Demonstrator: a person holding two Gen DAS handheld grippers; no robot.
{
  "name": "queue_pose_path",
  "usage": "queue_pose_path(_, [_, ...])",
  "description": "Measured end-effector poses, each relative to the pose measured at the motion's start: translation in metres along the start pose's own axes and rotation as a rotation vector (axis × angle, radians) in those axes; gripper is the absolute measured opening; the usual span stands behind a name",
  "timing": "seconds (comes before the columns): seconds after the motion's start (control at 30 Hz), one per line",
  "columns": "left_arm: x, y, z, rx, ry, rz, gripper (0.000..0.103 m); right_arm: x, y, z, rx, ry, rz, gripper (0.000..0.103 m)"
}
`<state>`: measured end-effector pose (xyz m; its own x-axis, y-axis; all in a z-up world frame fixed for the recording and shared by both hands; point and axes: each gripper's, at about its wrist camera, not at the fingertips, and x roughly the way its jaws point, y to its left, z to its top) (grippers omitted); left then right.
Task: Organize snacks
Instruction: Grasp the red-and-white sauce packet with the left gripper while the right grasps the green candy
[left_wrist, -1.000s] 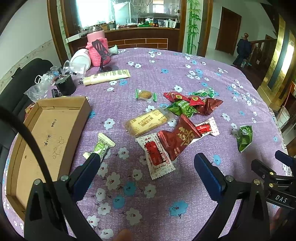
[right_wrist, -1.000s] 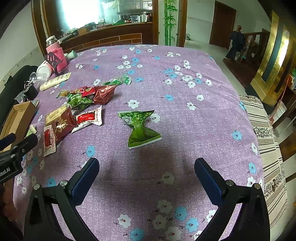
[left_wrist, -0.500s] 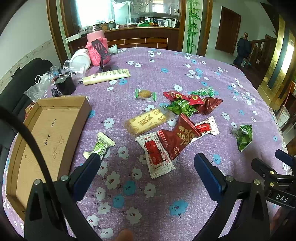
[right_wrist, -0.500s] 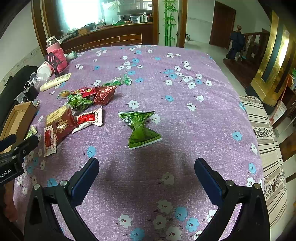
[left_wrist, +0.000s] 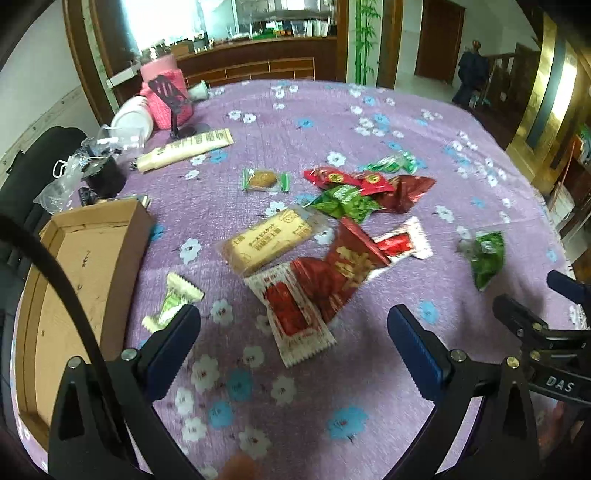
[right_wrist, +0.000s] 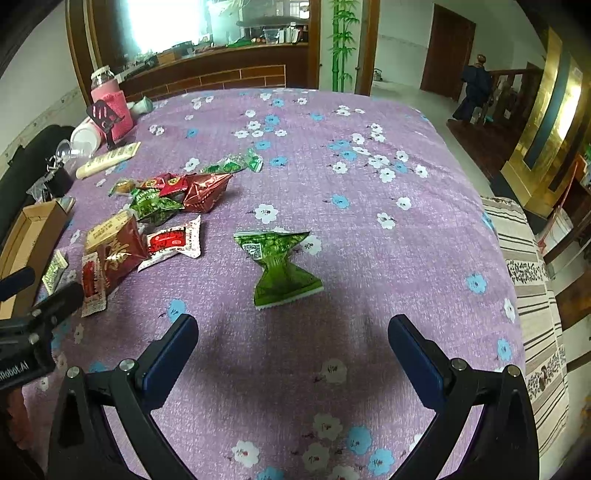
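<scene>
Several snack packets lie on the purple flowered tablecloth (left_wrist: 332, 122). In the left wrist view my left gripper (left_wrist: 291, 339) is open, just short of a white-and-red sachet (left_wrist: 291, 314) and a dark red packet (left_wrist: 340, 273). A yellow biscuit pack (left_wrist: 267, 242) lies beyond them, and a small green-white candy (left_wrist: 171, 301) lies by the left finger. An open cardboard box (left_wrist: 74, 280) stands at the left. In the right wrist view my right gripper (right_wrist: 291, 339) is open and empty, just short of a green packet (right_wrist: 277, 266).
A pink jar (left_wrist: 166, 92), a white cup (left_wrist: 131, 120), a cream tube (left_wrist: 184, 151) and a dark pot (left_wrist: 105, 177) stand at the table's far left. A striped chair (right_wrist: 532, 295) is off the right edge. More red and green packets (left_wrist: 362, 192) lie mid-table.
Both grippers have moved slightly; the snacks sit a little nearer to the left gripper. Both grippers stay open and nothing was picked up.
</scene>
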<state>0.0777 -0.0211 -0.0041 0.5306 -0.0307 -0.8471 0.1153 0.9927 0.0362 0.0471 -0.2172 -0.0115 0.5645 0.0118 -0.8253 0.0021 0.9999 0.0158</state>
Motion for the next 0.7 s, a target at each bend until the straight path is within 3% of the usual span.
queue_pose_path(0.23, [0.035,0.017,0.013,0.045,0.111,0.005,0.101,0.016,0.006,0.01,-0.04,0.034,-0.003,0.103])
queue_pose_path(0.47, [0.05,0.03,0.014,0.063,0.19,-0.036,0.101,0.024,0.01,0.018,-0.055,0.049,0.014,0.103])
queue_pose_path(0.53, [0.059,0.037,0.011,0.027,0.245,-0.072,0.101,0.027,0.009,0.019,-0.056,0.059,0.015,0.103])
queue_pose_path(0.7, [0.046,0.043,0.006,0.014,0.227,-0.106,0.101,0.026,-0.001,0.022,-0.039,0.054,0.031,0.103])
